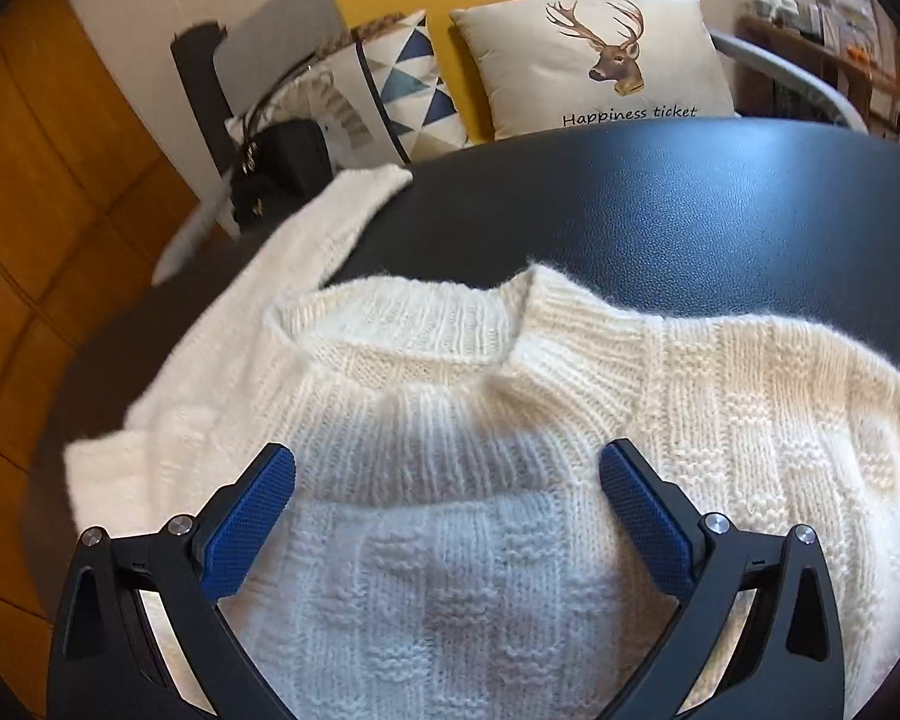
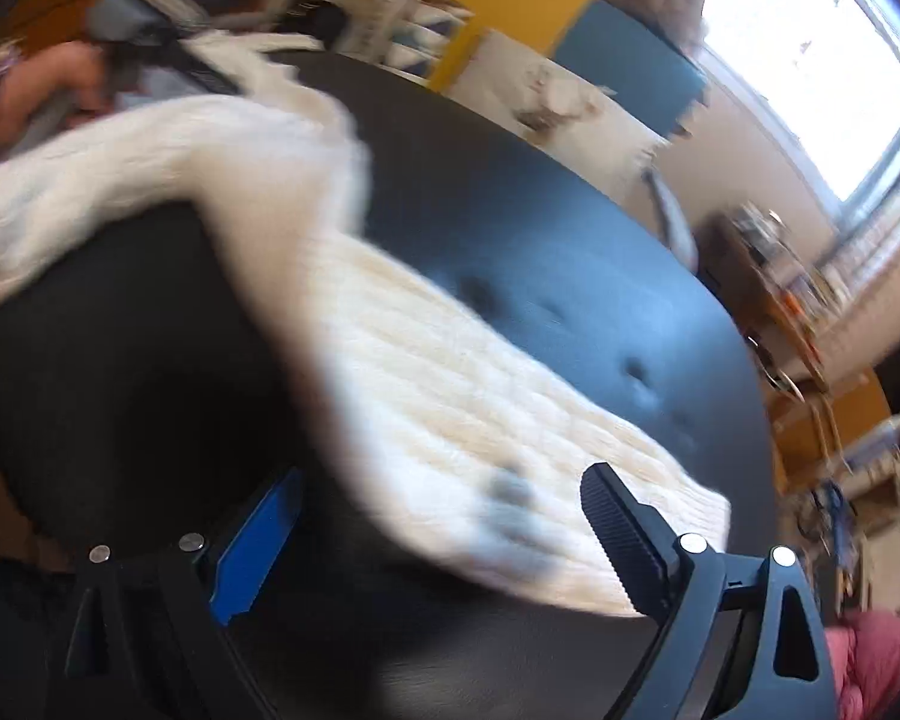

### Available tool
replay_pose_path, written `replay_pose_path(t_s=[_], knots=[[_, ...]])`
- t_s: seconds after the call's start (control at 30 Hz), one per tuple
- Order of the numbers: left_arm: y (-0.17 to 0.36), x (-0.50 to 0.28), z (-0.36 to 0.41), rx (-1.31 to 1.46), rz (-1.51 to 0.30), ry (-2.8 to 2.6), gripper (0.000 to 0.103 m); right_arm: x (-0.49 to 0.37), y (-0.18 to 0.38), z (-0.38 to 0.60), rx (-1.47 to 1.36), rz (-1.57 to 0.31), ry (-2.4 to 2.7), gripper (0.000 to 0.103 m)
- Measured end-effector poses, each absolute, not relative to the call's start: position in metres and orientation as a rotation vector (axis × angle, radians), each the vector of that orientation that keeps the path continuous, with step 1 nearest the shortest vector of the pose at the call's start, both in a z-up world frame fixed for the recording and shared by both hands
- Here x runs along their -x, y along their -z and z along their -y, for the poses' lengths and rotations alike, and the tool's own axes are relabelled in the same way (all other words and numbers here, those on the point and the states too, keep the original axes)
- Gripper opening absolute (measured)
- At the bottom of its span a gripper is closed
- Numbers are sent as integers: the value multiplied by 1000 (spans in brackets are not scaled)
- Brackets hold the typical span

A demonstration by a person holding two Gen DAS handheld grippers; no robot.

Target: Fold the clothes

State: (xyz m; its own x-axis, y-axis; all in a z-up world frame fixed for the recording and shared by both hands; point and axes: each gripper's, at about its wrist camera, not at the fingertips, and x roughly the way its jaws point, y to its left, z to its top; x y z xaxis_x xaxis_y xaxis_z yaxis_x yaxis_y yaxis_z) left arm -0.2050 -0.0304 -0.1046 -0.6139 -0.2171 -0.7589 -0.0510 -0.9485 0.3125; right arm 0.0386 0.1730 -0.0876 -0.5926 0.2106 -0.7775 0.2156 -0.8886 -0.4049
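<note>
So, quick notes:
Sweater: cream knit, flat on dark round table, collar facing away w/ cushions beyond; one sleeve runs out to the far left edge.
L gripper: fingers spread wide, nothing held; hangs over chest just below collar, tilted down.
R gripper: also wide, empty; view blurred, an edge of the sweater lies betw. fingers, not pinched.
Key relation: sweater's long axis runs collar-to-hem, away from L fingers; stretched sleeve lies off to their left, so L hand looks nearer it.
Likely next: grab sleeve, fold inward.
</note>
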Motion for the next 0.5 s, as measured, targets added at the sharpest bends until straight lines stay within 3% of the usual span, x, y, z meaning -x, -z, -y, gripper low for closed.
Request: replay_pose_path(t_s=[0.1,0.2,0.3,0.43,0.5], knots=[[107,203,29,-1323,474,2701,103,-18,91,-205,-1459,-719,2718,94],[107,202,25,-1300,505,2696,103,-5,89,-233,-1488,-542,2715,91],[106,201,26,-1284,527,2692,103,9,89,-255,-1563,-204,2691,69],[106,202,26,-1284,525,2693,103,12,76,-260,-1615,-80,2683,26],[106,202,26,-1287,518,2696,103,8,64,-266,-1624,87,2655,20]])
